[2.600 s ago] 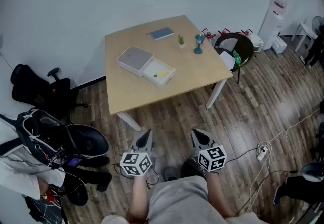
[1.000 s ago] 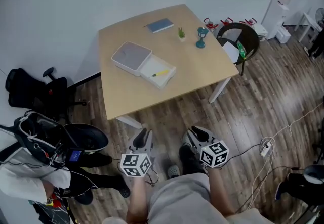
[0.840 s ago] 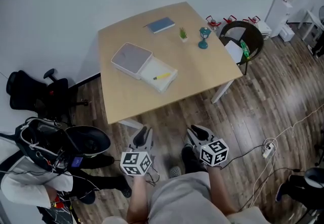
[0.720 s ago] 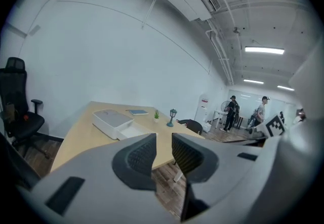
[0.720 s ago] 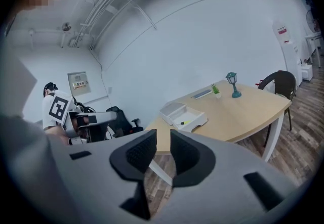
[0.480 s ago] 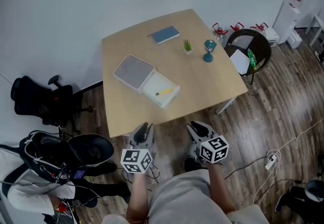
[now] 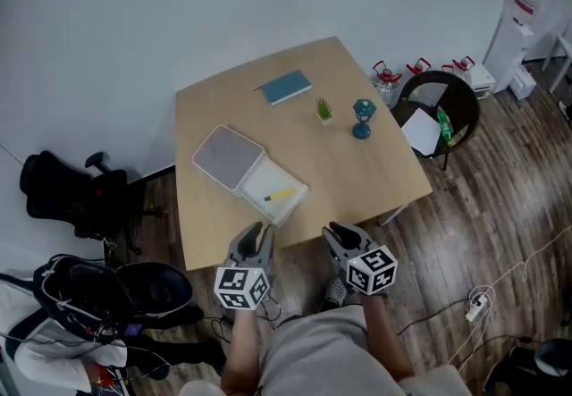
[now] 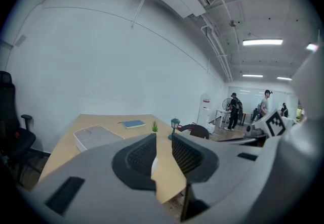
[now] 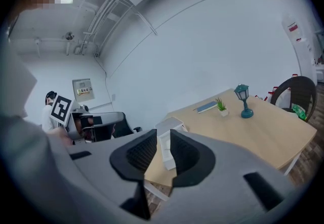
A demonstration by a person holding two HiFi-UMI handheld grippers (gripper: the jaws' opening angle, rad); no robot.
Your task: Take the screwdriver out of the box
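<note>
In the head view one wooden table [image 7: 357,171] stood against the wall, and on it were four things: one box [image 7: 241,172], one blue book [image 7: 286,87], one small potted plant [image 7: 323,109] and one teal lamp [image 7: 362,118]. The box lay open, its grey lid beside its white tray, and the one yellow screwdriver [image 7: 282,195] lay inside the tray (nothing touched it). Two grippers hung at the table's near edge, the left gripper [image 7: 255,234] and the right gripper [image 7: 338,233], both apart from the box.

In the left gripper view, the left gripper [image 8: 163,142] had its jaws a little apart with nothing between them. Beyond them showed the box [image 8: 96,137], the book [image 8: 134,124], the plant [image 8: 154,127] and the lamp [image 8: 174,126].

In the right gripper view, the right gripper [image 9: 163,148] likewise had its jaws parted and empty; the box [image 9: 169,128] showed through the gap, well beyond the jaws, with the book [image 9: 206,107], plant [image 9: 220,106] and lamp [image 9: 243,99] farther along the table [image 9: 263,132].
</note>
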